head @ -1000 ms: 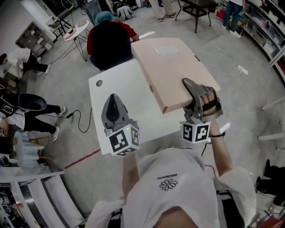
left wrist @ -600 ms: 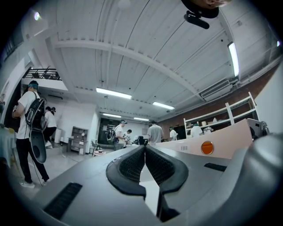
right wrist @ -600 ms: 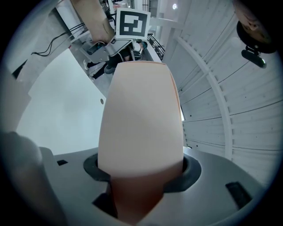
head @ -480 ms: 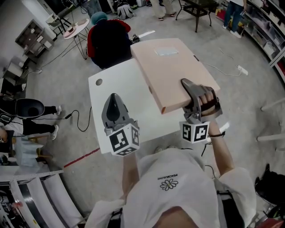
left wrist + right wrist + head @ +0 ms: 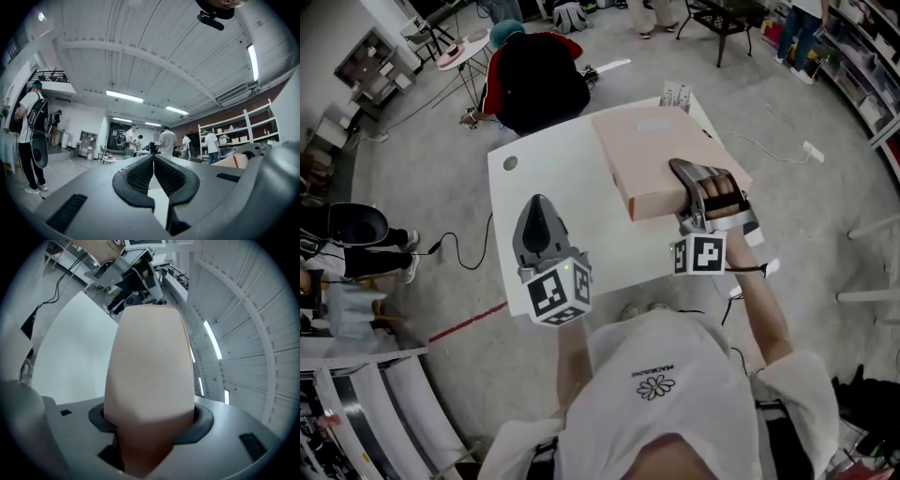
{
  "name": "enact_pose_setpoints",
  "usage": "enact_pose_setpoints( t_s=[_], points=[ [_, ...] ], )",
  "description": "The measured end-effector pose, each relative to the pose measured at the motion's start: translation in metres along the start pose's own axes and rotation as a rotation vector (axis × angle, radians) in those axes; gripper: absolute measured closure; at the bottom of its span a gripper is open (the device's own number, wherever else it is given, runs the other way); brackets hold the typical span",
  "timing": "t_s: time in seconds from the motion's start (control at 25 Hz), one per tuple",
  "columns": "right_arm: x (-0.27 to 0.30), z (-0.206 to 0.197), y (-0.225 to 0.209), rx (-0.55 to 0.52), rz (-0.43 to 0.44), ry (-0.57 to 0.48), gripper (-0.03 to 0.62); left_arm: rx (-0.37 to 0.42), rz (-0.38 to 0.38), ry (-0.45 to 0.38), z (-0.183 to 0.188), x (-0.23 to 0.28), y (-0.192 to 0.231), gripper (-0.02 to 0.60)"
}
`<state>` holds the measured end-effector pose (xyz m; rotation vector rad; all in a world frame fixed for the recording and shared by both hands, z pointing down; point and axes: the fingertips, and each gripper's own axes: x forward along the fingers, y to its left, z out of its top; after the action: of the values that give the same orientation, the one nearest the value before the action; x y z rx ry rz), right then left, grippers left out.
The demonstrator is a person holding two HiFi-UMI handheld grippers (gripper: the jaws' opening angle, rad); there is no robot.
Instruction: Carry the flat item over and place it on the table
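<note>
The flat item is a wide pale pink box (image 5: 661, 155). It hangs over the right half of the white table (image 5: 553, 187), and I cannot tell whether its far end touches the tabletop. My right gripper (image 5: 680, 183) is shut on the middle of the box's near edge. In the right gripper view the box (image 5: 150, 366) fills the space between the pads of that gripper (image 5: 149, 427), and the table (image 5: 70, 357) shows on its left. My left gripper (image 5: 537, 211) hovers over the table's near left part, shut and holding nothing; its pads meet at the tips (image 5: 153, 161).
A person in a dark and red top (image 5: 530, 84) crouches at the table's far edge. A small white item (image 5: 675, 94) stands by the far right corner. A round side table (image 5: 459, 56) is at the far left. Cables and a red tape line (image 5: 469, 323) lie on the floor.
The box and my right gripper have come down toward the table, with the gripper tipping forward. The left gripper has stayed where it was.
</note>
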<state>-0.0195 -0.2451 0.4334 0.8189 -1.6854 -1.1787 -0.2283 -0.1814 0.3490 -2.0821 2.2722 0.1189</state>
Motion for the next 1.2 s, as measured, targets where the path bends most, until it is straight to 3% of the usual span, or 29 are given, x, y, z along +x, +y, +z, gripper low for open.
enact_pose_setpoints(
  t_s=[0.24, 0.4, 0.8, 1.2],
  points=[
    [0.028, -0.002, 0.052, -0.053, 0.147, 0.025, 0.307, 0.031, 0.023, 0.017, -0.011, -0.003, 0.010, 0.561],
    [0.033, -0.001, 0.073, -0.061, 0.194, 0.025, 0.307, 0.035, 0.030, 0.038, -0.018, -0.004, 0.014, 0.560],
    [0.044, -0.004, 0.094, -0.135, 0.198, 0.035, 0.307, 0.041, 0.030, 0.055, -0.025, 0.000, 0.013, 0.561],
    [0.047, -0.003, 0.098, -0.130, 0.187, 0.050, 0.307, 0.037, 0.029, 0.064, -0.028, 0.000, 0.012, 0.561]
  ],
)
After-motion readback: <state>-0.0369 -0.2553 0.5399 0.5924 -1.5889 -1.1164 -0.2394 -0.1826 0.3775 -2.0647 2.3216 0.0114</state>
